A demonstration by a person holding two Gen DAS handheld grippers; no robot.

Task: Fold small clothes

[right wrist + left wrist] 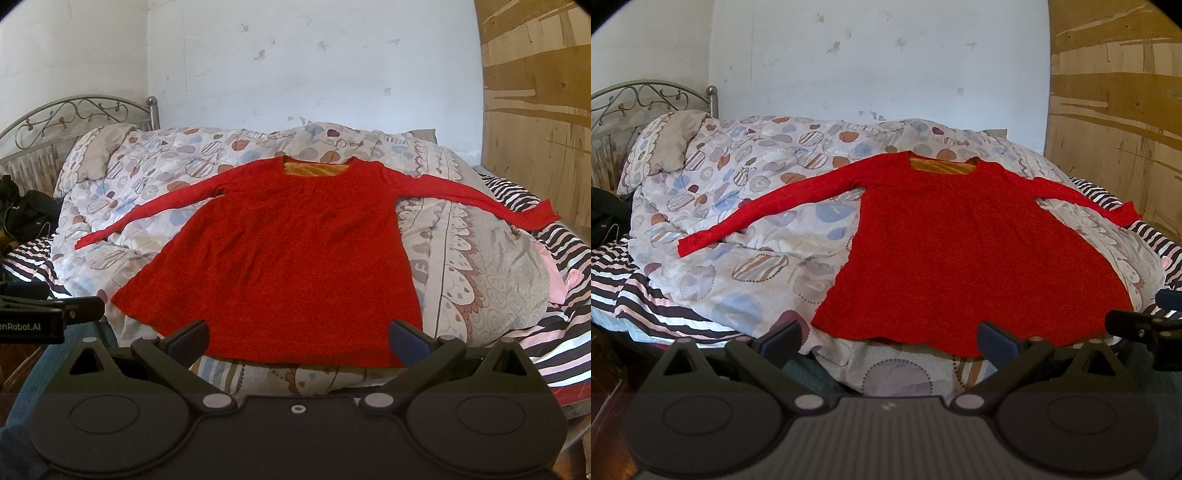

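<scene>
Patterned quilt (746, 236) spread over the bed, striped sheet (546, 332) showing at its edges. Red long-sleeved top (960, 251) laid flat on the quilt, front up, both sleeves stretched outward, neckline toward the wall, hem nearest the cameras. Left gripper (890, 341) just short of the hem, fingers wide apart, nothing between them. Right gripper (299, 339) at the hem, fingers likewise spread, holding nothing.

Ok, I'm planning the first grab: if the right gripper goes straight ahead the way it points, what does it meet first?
Probably the near hem of the red top, spread flat on the quilt. The right gripper is open and empty, with the hem between its fingers, though depth is hard to judge.
</scene>
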